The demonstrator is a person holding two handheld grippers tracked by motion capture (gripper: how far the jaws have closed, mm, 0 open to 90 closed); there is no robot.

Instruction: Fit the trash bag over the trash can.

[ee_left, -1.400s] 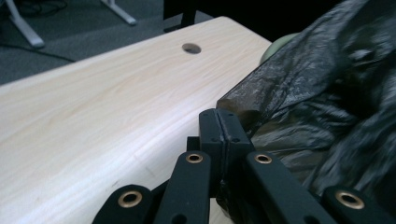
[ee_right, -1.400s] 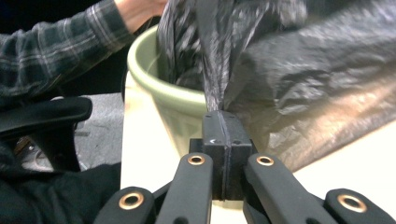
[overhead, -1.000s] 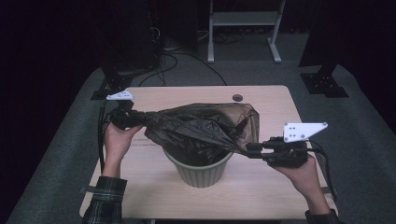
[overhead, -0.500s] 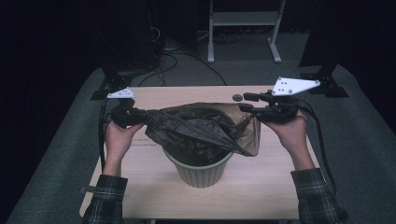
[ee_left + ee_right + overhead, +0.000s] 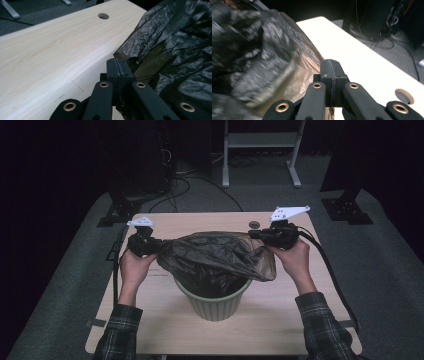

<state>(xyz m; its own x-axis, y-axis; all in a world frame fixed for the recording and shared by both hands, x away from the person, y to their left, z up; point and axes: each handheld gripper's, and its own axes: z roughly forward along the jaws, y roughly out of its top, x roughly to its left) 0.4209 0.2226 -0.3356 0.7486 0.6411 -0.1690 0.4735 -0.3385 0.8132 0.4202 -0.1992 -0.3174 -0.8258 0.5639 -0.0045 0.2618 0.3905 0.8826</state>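
Observation:
A pale green bin [image 5: 214,300] stands upright in the middle of the wooden table [image 5: 280,320]. A crumpled black plastic bag [image 5: 215,257] is stretched over its mouth. My left gripper [image 5: 161,245] is shut on the bag's left edge, just left of the bin. In the left gripper view the closed jaws [image 5: 117,66] pinch the bag [image 5: 175,50], which spreads to their right. My right gripper [image 5: 253,234] is shut on the bag's far right edge, beyond the bin's rim. In the right gripper view the bag [image 5: 262,50] is blurred to the left of the closed jaws [image 5: 331,67].
A round cable hole [image 5: 254,225] lies in the tabletop just behind the right gripper, also seen in the left gripper view [image 5: 103,16] and the right gripper view [image 5: 404,96]. Behind the table are a white rack's legs [image 5: 260,165], floor cables [image 5: 185,182] and black stand bases [image 5: 347,210].
The right gripper has carried its bag edge from the bin's near right side up and away to the far right. The bag's mouth now spreads wider. The left gripper has held still.

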